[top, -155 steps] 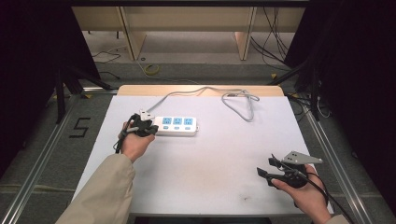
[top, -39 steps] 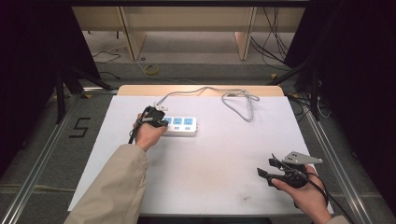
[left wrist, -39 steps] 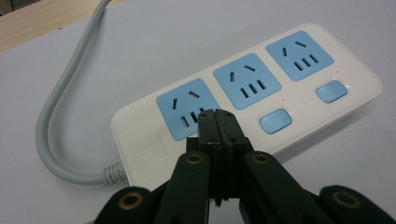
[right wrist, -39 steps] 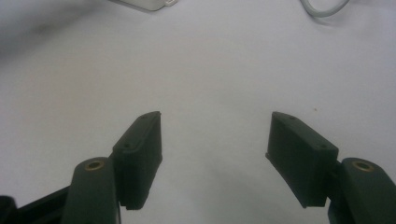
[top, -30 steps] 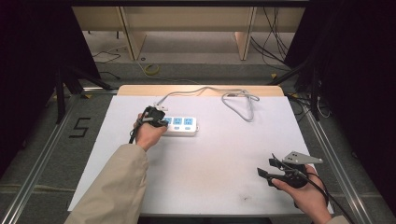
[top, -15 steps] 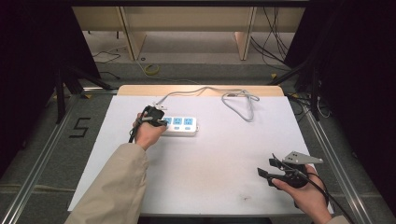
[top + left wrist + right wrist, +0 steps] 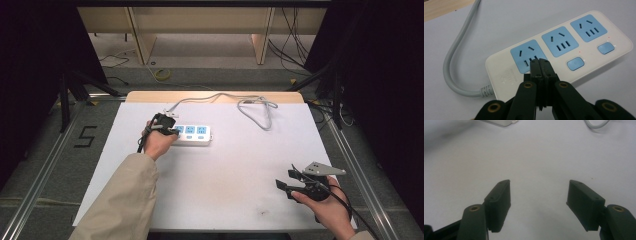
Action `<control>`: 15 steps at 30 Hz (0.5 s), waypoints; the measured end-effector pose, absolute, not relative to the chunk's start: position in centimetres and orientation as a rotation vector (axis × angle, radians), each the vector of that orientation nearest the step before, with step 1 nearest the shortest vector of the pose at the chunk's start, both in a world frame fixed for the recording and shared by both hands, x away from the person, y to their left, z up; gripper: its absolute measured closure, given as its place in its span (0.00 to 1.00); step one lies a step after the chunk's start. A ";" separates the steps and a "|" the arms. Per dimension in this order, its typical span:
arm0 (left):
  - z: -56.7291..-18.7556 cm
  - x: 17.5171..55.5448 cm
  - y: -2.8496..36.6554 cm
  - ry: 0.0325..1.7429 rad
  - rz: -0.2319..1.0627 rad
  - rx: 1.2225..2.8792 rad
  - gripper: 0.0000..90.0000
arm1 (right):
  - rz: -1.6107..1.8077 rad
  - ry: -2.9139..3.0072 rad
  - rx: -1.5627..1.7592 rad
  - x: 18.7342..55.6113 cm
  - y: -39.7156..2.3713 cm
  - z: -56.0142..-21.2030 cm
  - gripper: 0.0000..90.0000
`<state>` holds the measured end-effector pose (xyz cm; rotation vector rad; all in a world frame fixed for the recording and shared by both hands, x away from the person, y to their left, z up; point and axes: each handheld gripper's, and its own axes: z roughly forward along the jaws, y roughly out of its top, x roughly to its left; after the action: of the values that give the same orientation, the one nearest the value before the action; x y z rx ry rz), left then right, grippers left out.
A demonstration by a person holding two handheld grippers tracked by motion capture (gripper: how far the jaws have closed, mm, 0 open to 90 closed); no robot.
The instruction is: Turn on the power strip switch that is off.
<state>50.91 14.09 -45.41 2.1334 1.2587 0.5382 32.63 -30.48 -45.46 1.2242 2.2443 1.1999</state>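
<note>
A white power strip (image 7: 192, 135) with three blue sockets lies toward the far left of a white table (image 7: 240, 170), its grey cord (image 7: 240, 100) looping away across the far edge. The left gripper (image 7: 167, 126), held in a person's left hand (image 7: 157, 142), is at the strip's cord end. In the left gripper view its jaws are pressed together, tips (image 7: 540, 65) resting at the near edge of the first blue socket (image 7: 529, 56), just beside where that socket's switch would sit; two blue switches (image 7: 575, 63) show beside the other sockets. The right gripper (image 7: 292, 181) sits well apart at the near right corner, its jaws spread wide over bare table with nothing between them.
</note>
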 end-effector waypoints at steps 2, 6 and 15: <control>-45.3 51.0 14.1 1.259 0.529 2.141 1.00 | 1.203 2.246 1.223 32.6 -30.4 -45.4 0.40; -45.1 51.2 13.8 1.264 0.521 2.175 1.00 | 1.199 2.251 1.222 32.7 -30.4 -45.5 0.40; -44.8 51.5 13.2 1.268 0.517 2.225 1.00 | 1.203 2.246 1.220 32.7 -30.4 -45.4 0.40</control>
<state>51.52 13.19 -44.83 2.2253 1.2683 0.5173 32.70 -30.44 -45.40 1.2195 2.2458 1.2033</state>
